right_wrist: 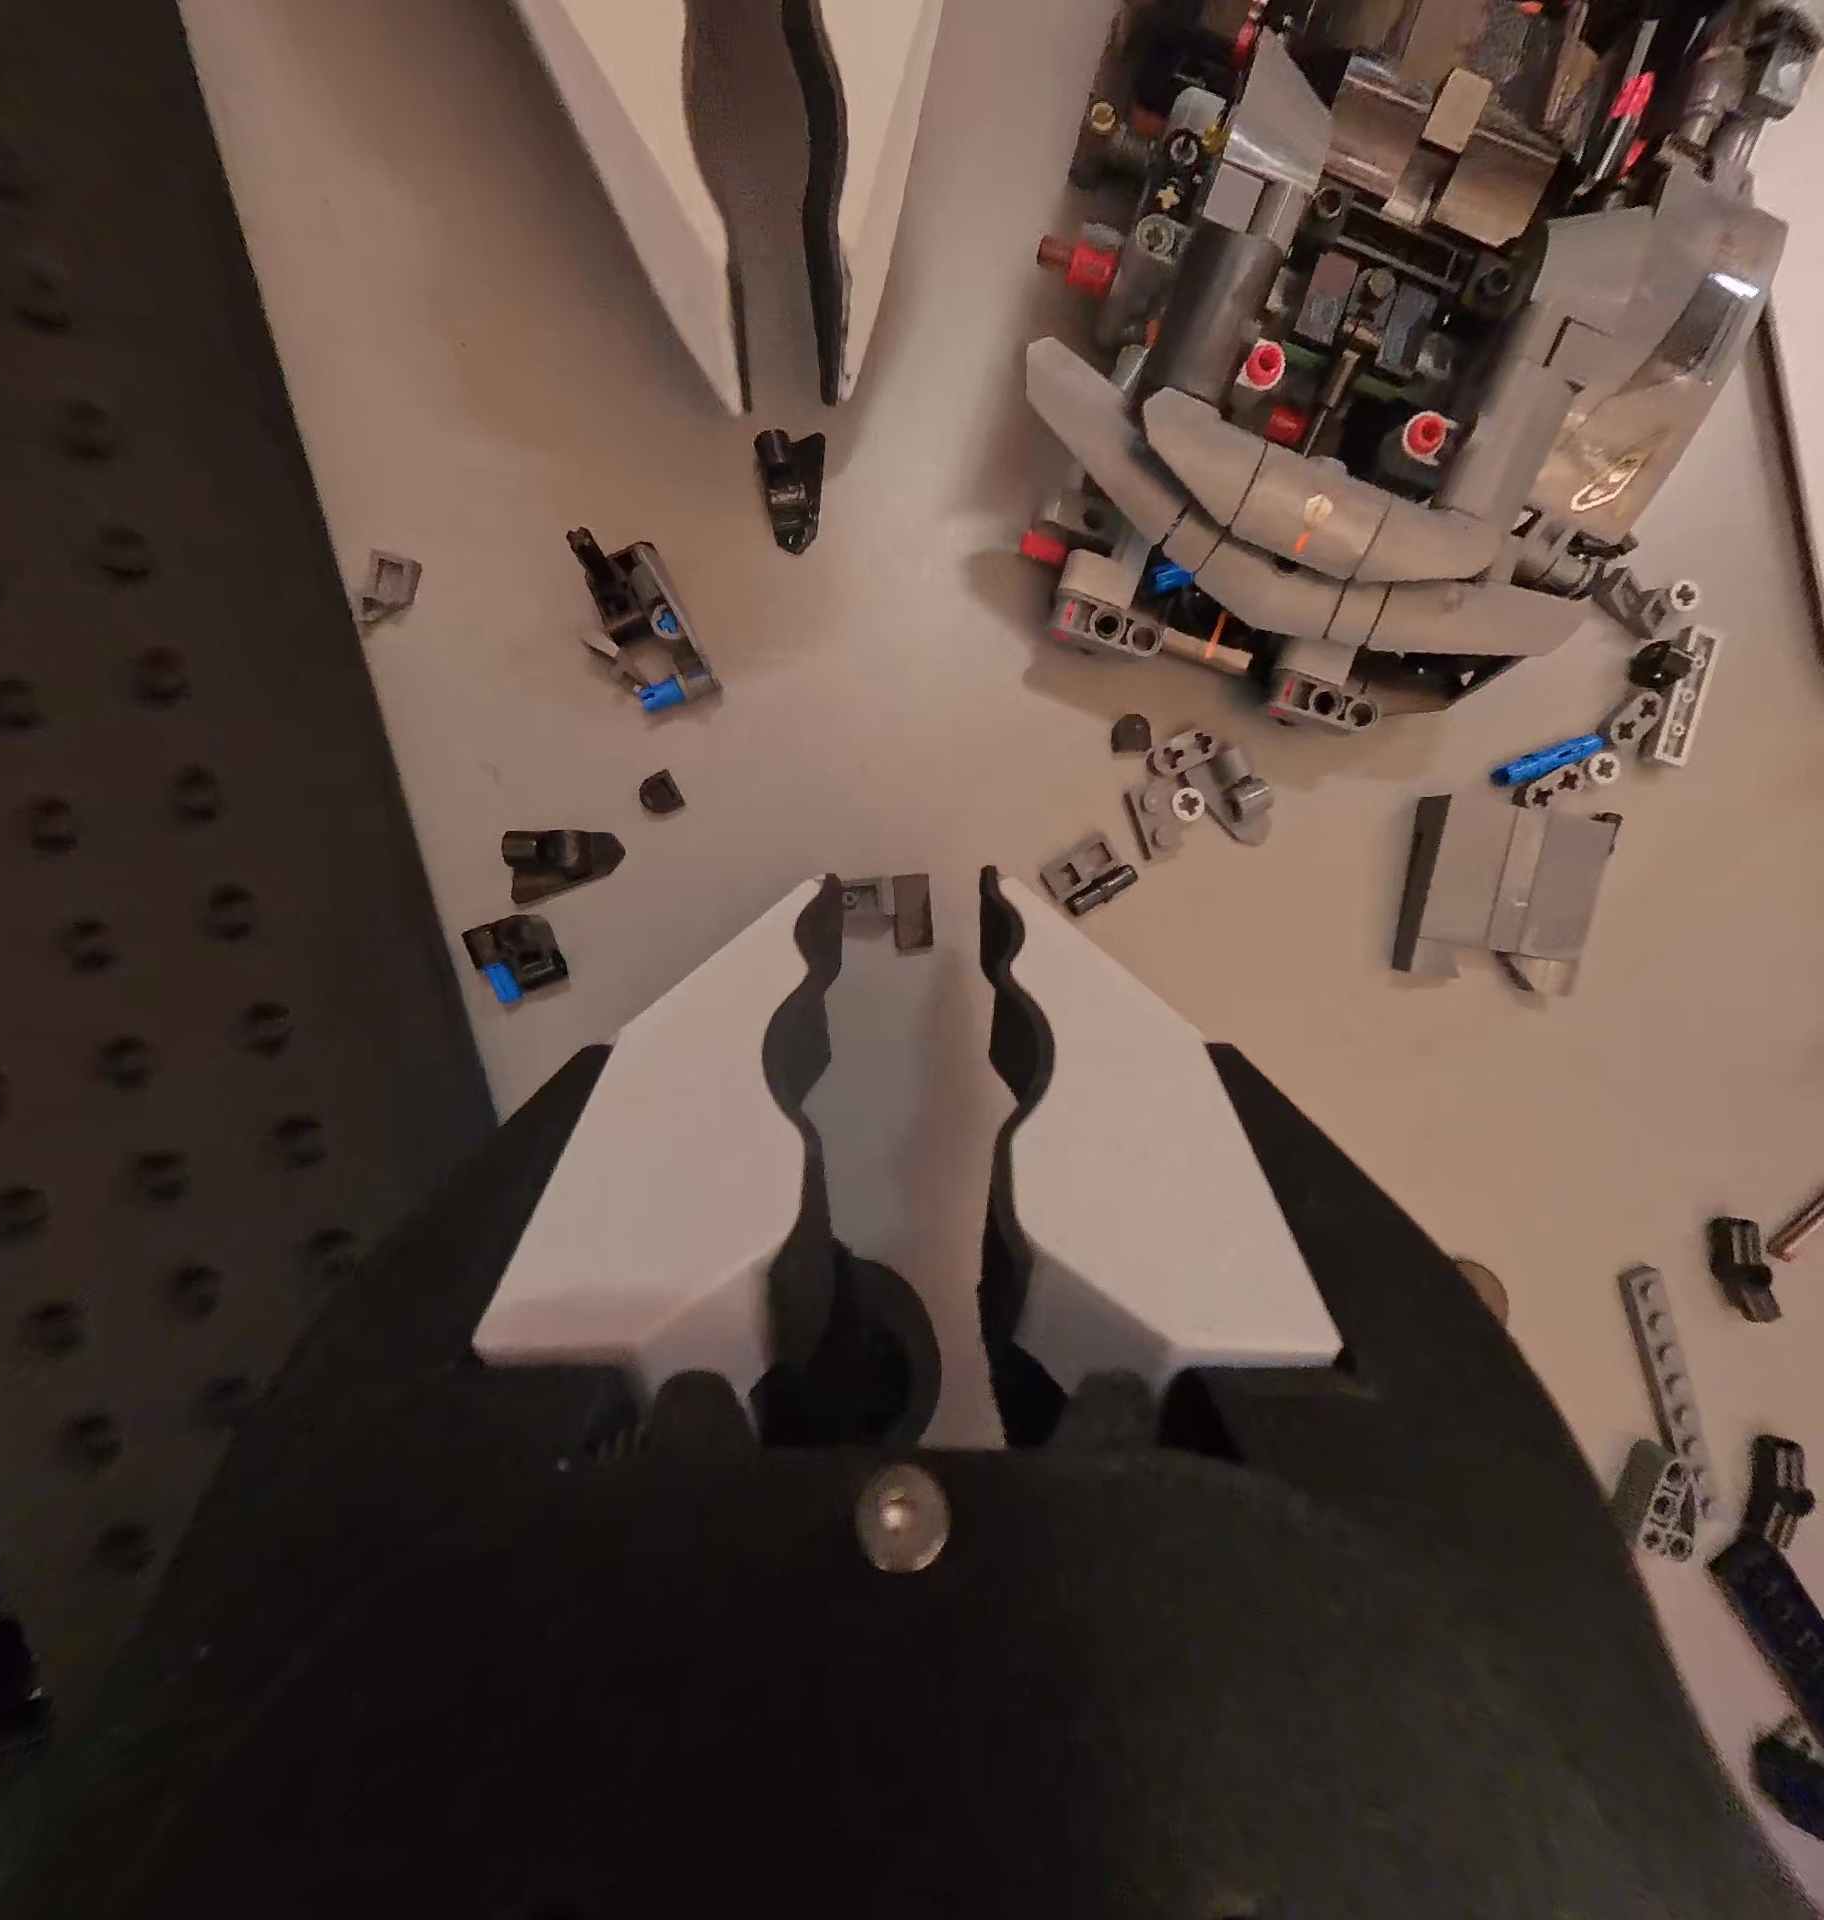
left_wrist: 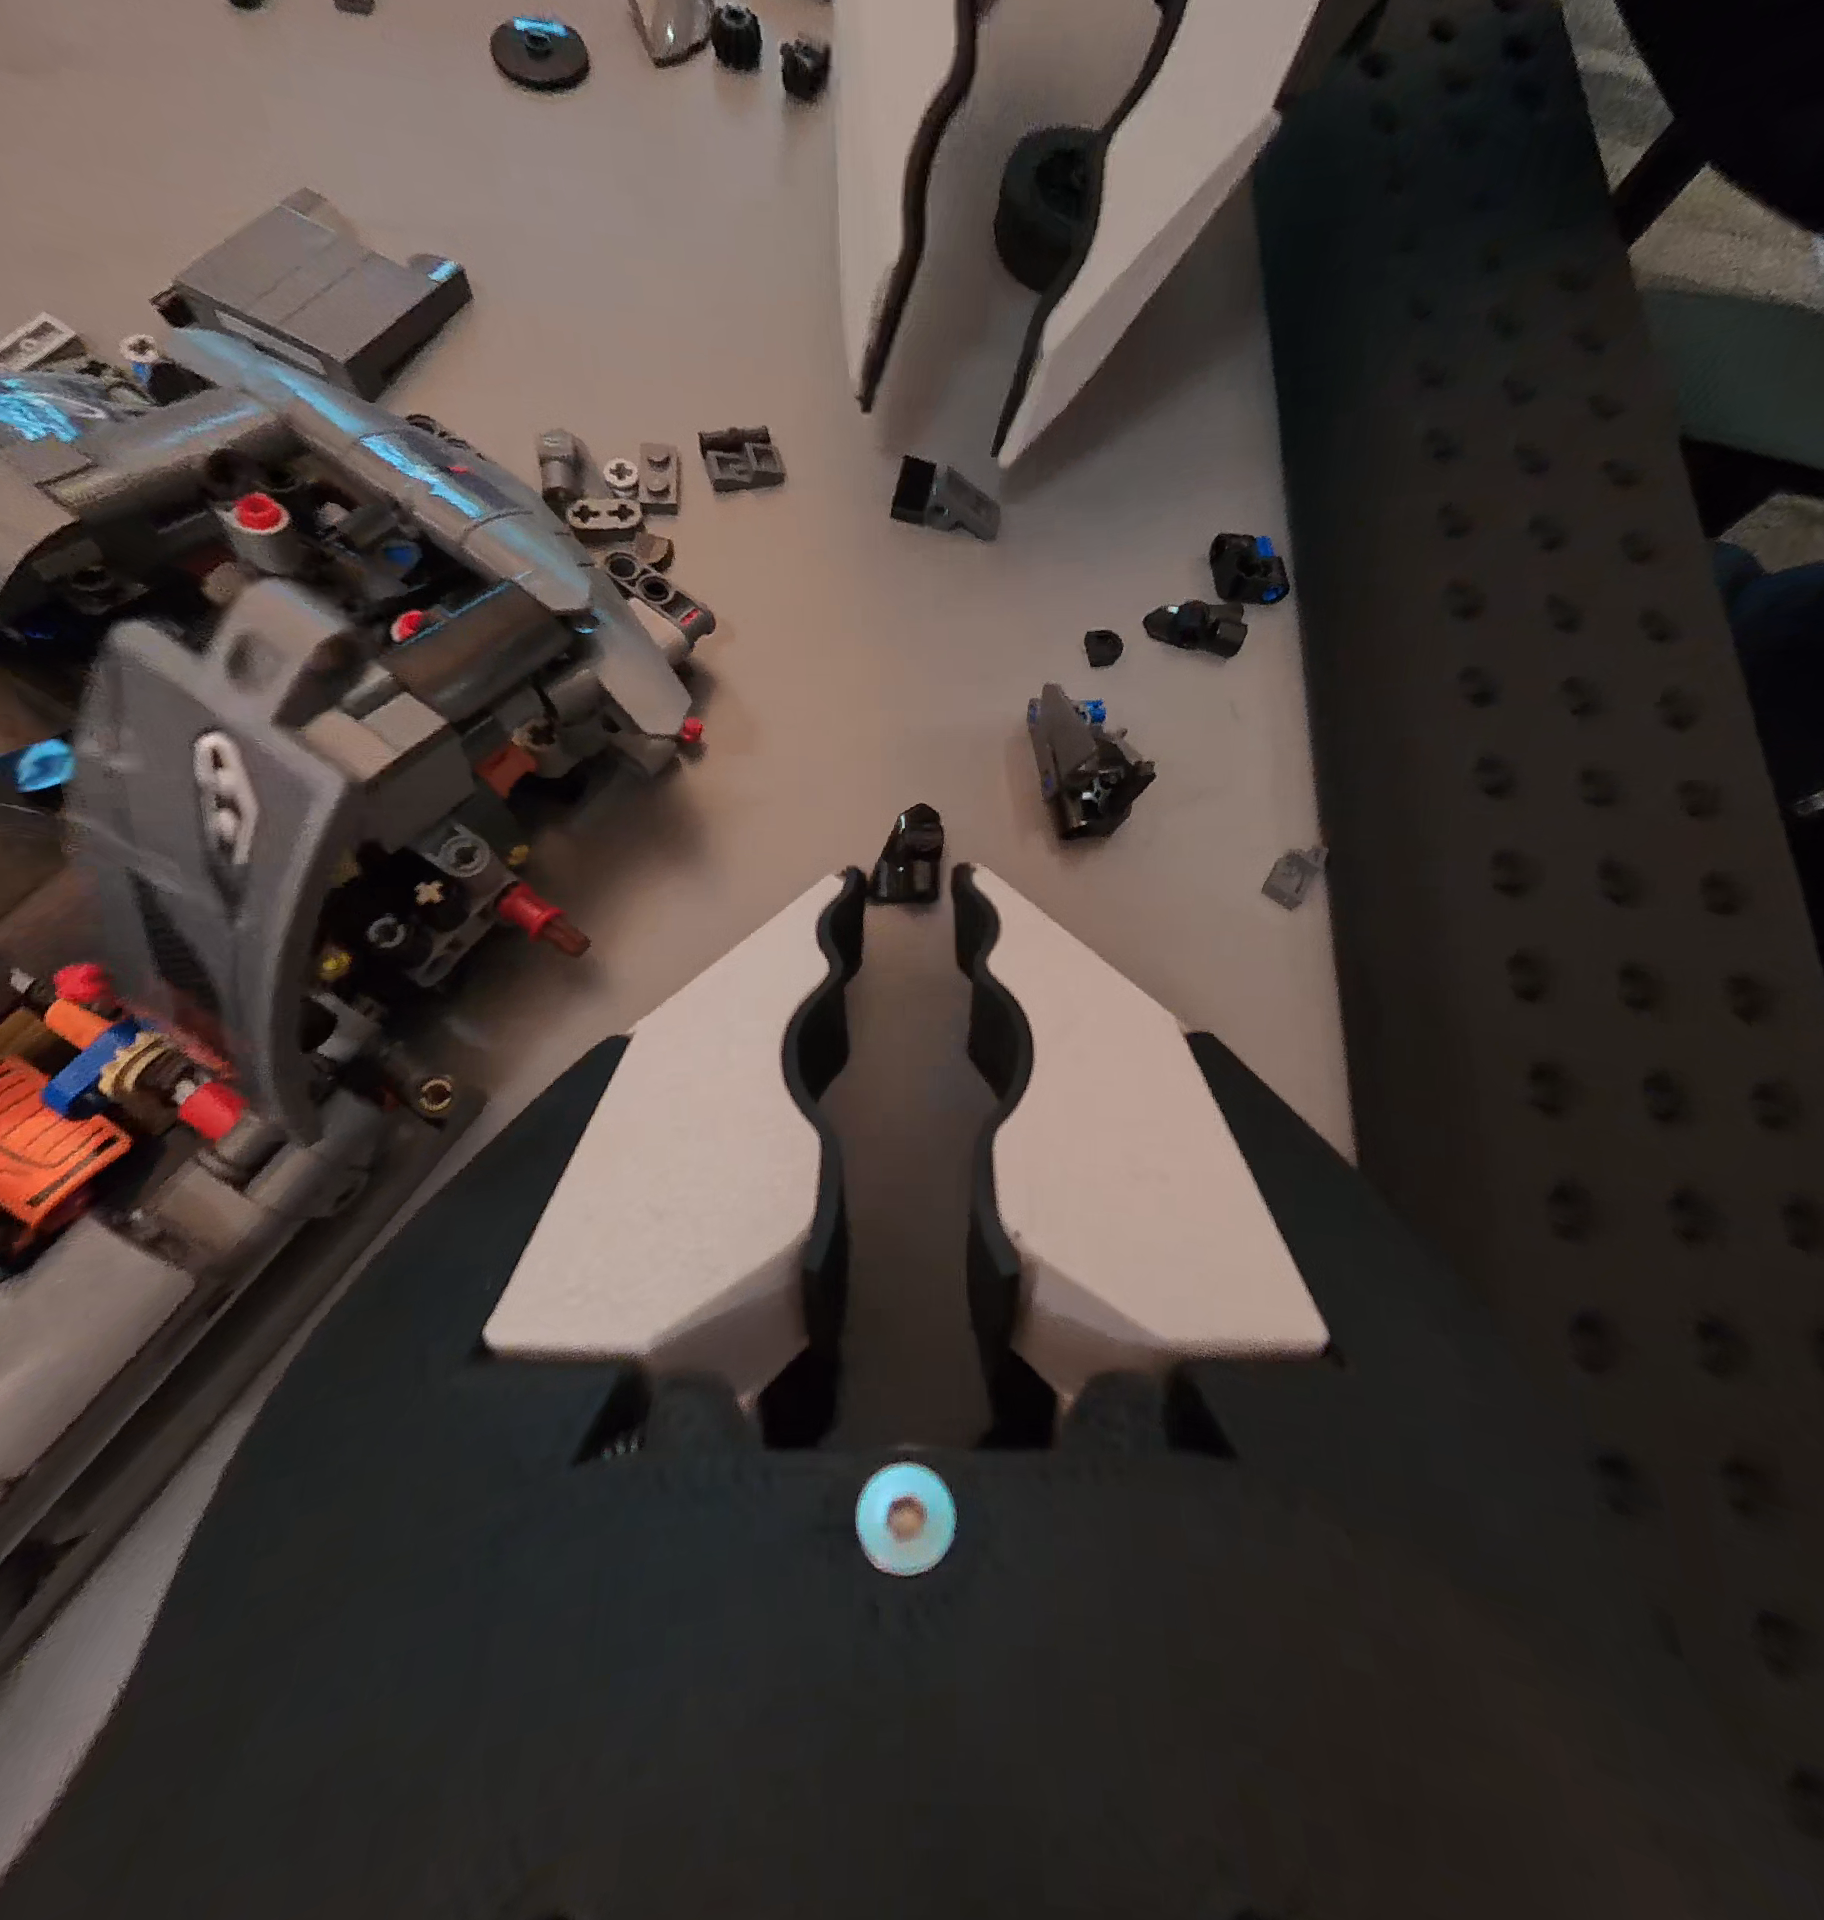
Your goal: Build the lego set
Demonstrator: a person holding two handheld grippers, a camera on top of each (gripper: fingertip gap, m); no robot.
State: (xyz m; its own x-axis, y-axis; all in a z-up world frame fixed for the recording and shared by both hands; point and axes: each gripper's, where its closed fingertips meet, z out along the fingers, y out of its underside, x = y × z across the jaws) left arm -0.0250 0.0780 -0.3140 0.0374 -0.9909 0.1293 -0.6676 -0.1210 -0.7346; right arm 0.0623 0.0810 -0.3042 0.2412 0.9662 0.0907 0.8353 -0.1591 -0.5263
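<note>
Up close in the left wrist view, the left gripper [left_wrist: 910, 875] hangs low over a pale tabletop [left_wrist: 679, 260], its fingers [left_wrist: 991, 935] parted, a small black piece [left_wrist: 910, 847] lying between the tips, seemingly not pinched. The half-built grey model [left_wrist: 295, 644] sits to the left, loose parts near it. A black perforated board [left_wrist: 1573, 831] borders the right.

From the right wrist view, the right gripper [right_wrist: 906, 894] has released fingers [right_wrist: 1012, 966] around a small grey piece [right_wrist: 892, 906]. A black wheel [right_wrist: 877, 1351] sits deep between them. The model [right_wrist: 1344, 416] stands upper right.
</note>
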